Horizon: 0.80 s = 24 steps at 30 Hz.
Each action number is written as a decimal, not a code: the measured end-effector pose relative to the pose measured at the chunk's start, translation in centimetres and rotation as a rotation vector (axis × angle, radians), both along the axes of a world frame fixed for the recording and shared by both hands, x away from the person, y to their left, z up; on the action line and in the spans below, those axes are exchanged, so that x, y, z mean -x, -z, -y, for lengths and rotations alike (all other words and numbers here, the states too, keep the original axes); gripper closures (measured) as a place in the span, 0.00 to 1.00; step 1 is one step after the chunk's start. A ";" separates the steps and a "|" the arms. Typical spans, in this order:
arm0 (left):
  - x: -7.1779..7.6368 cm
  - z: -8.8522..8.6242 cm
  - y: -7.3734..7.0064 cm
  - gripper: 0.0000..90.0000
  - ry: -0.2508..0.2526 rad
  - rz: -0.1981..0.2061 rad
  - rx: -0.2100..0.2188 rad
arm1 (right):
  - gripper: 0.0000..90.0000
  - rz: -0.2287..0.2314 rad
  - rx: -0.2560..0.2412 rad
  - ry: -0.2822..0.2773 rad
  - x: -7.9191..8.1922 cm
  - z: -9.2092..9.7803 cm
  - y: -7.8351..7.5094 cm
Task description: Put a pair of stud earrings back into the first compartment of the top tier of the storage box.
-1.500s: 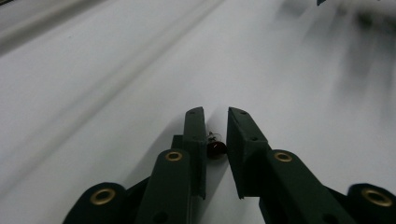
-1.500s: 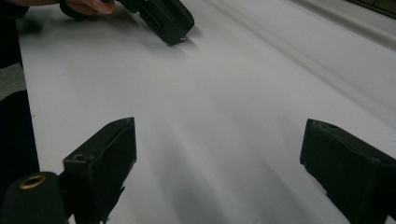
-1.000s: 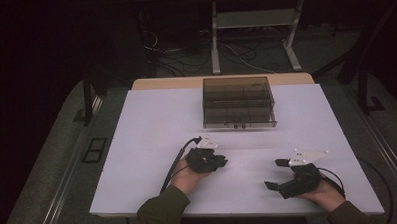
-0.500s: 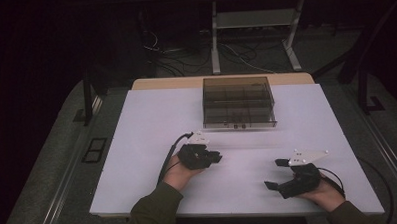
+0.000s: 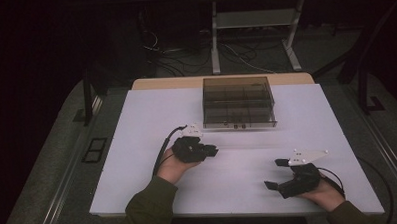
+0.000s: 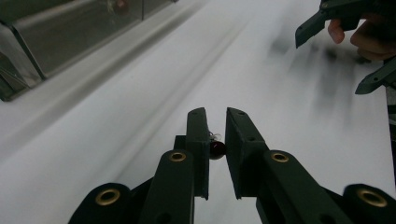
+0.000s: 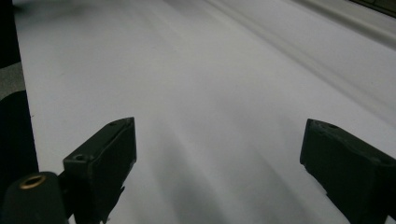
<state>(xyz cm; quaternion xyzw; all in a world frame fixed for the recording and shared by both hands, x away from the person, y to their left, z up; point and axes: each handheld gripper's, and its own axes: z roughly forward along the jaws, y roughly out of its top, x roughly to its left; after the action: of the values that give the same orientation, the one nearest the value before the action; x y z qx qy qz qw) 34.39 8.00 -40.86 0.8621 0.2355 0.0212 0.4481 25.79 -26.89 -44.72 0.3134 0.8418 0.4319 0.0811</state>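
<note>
Pickup done: the left gripper [image 6: 216,135] pinches a small dark red bead [image 6: 216,149], the compartment box [image 5: 238,103] waits at one o'clock for delivery, and the right gripper [image 5: 277,174] idles wide open.

The room is dim, and the white table [image 5: 137,144] is the brightest area. In both gripper views the table surface looks smeared with blur.

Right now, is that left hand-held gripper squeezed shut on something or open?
Shut. The left hand-held gripper has its jaws close together, pinching a small dark red bead-like object between them.
</note>
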 end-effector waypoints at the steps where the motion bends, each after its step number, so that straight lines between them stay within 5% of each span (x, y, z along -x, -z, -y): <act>1: 0.0 0.0 0.0 0.88 0.000 0.000 0.000 | 0.11 0.000 0.000 0.000 0.0 0.0 0.0; 14: -1.4 0.7 -2.9 0.88 0.044 0.020 0.025 | 0.11 -0.002 0.000 0.004 0.1 -0.1 0.0; 24: -3.9 1.1 -5.1 0.88 0.057 0.036 0.063 | 0.11 -0.003 0.000 0.005 0.1 0.0 0.0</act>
<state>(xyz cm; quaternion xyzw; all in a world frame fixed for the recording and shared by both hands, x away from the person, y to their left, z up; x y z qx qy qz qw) 38.26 6.90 -35.75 0.8534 0.2032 0.0163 0.4797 25.72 -26.86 -44.75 0.3164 0.8410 0.4313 0.0808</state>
